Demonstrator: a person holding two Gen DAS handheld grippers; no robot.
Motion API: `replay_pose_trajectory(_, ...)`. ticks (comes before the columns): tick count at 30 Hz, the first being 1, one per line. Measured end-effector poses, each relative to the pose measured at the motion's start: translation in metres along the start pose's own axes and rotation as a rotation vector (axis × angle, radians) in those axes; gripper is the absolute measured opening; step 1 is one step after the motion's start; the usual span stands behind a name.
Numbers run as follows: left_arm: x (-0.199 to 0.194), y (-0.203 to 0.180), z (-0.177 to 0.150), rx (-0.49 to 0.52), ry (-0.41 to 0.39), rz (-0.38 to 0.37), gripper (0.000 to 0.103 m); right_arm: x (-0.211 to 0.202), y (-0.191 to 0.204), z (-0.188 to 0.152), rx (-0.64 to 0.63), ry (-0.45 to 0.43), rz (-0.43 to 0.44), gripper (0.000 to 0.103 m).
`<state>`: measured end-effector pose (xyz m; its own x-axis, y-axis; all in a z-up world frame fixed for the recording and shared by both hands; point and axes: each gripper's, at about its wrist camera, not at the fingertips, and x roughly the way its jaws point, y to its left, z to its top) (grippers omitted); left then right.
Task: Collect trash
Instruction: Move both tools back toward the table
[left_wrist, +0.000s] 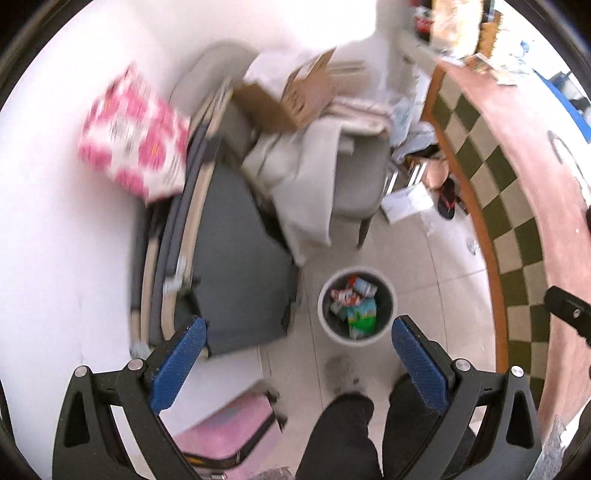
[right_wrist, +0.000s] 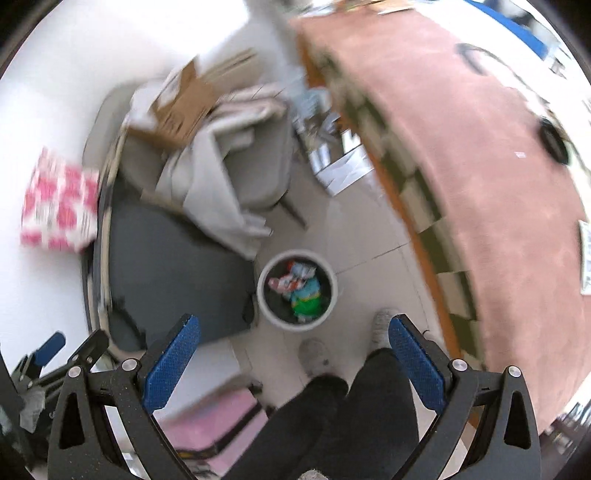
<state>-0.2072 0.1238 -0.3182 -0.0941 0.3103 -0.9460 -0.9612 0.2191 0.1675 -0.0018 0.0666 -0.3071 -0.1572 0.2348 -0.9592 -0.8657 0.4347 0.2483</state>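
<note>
A round grey waste bin (left_wrist: 326, 325) stands on the tiled floor, holding several colourful wrappers (left_wrist: 356, 302). It also shows in the right wrist view (right_wrist: 264, 306) with the wrappers (right_wrist: 301, 290) inside. My left gripper (left_wrist: 297, 338) is open and empty, held high above the bin. My right gripper (right_wrist: 293, 334) is open and empty, also high above the bin. The left gripper shows at the lower left of the right wrist view (right_wrist: 55, 354).
A table with a pink cloth (left_wrist: 535, 155) and checkered edge runs along the right. A grey chair (left_wrist: 354, 177) piled with cardboard (left_wrist: 291, 96), dark folded panels (left_wrist: 236, 266), a pink patterned pack (left_wrist: 133, 136) and a pink case (left_wrist: 225, 428) stand around. The person's legs (left_wrist: 343, 435) are below.
</note>
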Motion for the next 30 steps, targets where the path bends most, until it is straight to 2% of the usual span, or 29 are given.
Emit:
replay_pose_trajectory(4, -0.019, -0.061, 0.03, 0.094, -0.031, -0.024, 0.103, -0.029, -0.068, 0.02, 0.132, -0.044, -0.028, 0.103)
replay_pose_trajectory(8, -0.03, -0.158, 0.054, 0.225, -0.037, -0.068, 0.103, -0.049, -0.169, 0.032, 0.261, -0.054, -0.092, 0.103)
replay_pose_trajectory(14, -0.022, -0.315, 0.065, 0.43, -0.002, -0.119, 0.103, -0.044, -0.325, 0.044, 0.382, 0.051, -0.251, 0.103)
replay_pose_trajectory(18, -0.006, -0.395, 0.059, 0.541, 0.04, -0.12, 0.103, -0.016, -0.408, 0.051, 0.397, 0.15, -0.344, 0.103)
replay_pose_trajectory(21, 0.003, -0.436, 0.053, 0.594, 0.073, -0.109, 0.103, 0.007, -0.442, 0.055, 0.379, 0.21, -0.327, 0.101)
replay_pose_trajectory(23, 0.005, -0.452, 0.053, 0.616, 0.091, -0.108, 0.103, 0.018, -0.448, 0.056, 0.364, 0.22, -0.296, 0.085)
replay_pose_trajectory(27, 0.002, -0.47, 0.065, 0.64, 0.083, -0.104, 0.103, 0.013, -0.453, 0.06, 0.358, 0.173, -0.262, 0.069)
replay_pose_trajectory(30, -0.003, -0.491, 0.084, 0.628, 0.087, -0.142, 0.103, 0.0, -0.471, 0.07, 0.445, 0.113, -0.216, 0.068)
